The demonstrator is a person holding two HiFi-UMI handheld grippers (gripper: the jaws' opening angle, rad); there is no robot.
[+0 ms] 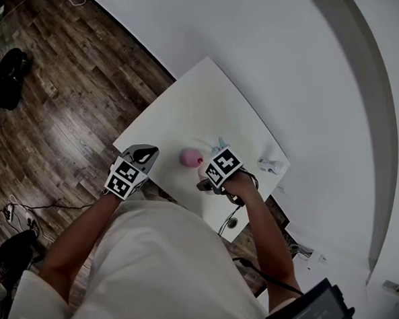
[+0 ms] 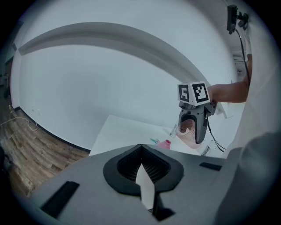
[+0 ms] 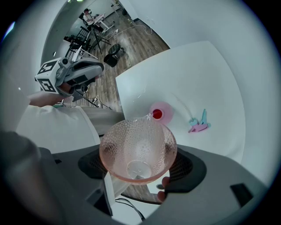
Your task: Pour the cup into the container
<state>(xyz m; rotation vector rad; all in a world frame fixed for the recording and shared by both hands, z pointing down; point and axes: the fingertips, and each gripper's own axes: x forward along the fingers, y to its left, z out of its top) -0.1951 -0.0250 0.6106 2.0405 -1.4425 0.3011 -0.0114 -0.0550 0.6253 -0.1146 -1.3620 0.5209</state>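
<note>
Gripping the dimpled pink cup (image 3: 137,147) by its sides, raised near the pink container (image 3: 160,113) on the desk (image 1: 183,109), right gripper (image 1: 213,180) jaws hold likely light, slick, fragile glass; left gripper (image 2: 142,169) jaws closed, empty.

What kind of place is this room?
Probably a lab or workshop room, not a home: a bare white table by a white wall, a wood floor with loose cables, and, far off in the right gripper view, a desk and dark stands.
</note>
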